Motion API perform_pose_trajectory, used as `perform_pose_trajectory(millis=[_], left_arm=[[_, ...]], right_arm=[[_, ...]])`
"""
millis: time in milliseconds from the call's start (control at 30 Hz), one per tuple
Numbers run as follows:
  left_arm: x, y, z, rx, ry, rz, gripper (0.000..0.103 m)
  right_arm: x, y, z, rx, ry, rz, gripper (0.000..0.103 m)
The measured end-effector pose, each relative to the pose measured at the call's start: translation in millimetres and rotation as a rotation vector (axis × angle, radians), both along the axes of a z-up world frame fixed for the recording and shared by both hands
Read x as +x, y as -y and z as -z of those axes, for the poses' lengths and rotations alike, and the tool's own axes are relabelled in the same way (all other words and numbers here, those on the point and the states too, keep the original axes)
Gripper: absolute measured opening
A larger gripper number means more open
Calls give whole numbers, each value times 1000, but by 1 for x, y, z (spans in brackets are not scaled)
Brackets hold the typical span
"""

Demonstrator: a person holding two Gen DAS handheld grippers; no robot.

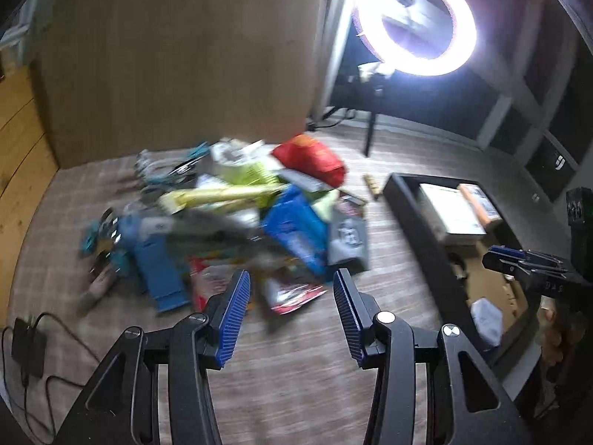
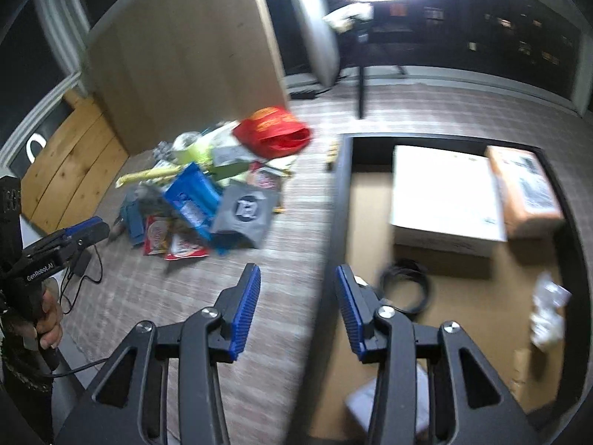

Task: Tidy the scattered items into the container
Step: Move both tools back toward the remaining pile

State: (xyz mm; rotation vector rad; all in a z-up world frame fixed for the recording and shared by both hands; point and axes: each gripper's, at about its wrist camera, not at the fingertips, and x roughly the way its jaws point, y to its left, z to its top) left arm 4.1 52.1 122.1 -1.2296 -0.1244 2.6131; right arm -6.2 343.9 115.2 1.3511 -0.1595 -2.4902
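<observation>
A pile of scattered packets (image 1: 229, 200) lies on the carpet: a red bag (image 1: 311, 159), a blue packet (image 1: 296, 226), a grey pouch (image 1: 348, 237) and a blue box (image 1: 155, 267). My left gripper (image 1: 292, 274) hovers open and empty just short of the pile's near edge. The black-walled container (image 2: 335, 204) stands to the right of the pile (image 2: 192, 196). It holds a white box (image 2: 444, 193), an orange parcel (image 2: 526, 189), a coiled black cable (image 2: 406, 282) and a crumpled white bag (image 2: 548, 307). My right gripper (image 2: 298, 269) is open and empty over the container's left wall.
A ring light (image 1: 467, 37) on a black stand (image 1: 370, 129) glares behind the pile, beside a tall wooden panel (image 1: 185, 55). A black adapter with its cable (image 1: 27, 345) lies on the carpet at the left. A small snack bar (image 1: 372, 185) lies between pile and container.
</observation>
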Motion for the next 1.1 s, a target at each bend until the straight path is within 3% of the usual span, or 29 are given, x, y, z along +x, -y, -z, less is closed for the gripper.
perform_pose_trajectory(millis=[133,367,600,900,1100], left_arm=[[-3,24,21,9,48,-39,40],[-3,51,60,19,153,-53,39],[-19,58,85,50,213,-59,35],[-39,61,100,80,244,-59,35],[-50,59,101,116,248,-53,30]], right_arm=[[-21,39,19,28,48,-61,51],[-36,87,45,-37,113,-160,51],[-44,138,65,-34,134,-254,50],[-45,181,74,82,85,-390,50],[-51,191,87,147,76,-406,50]])
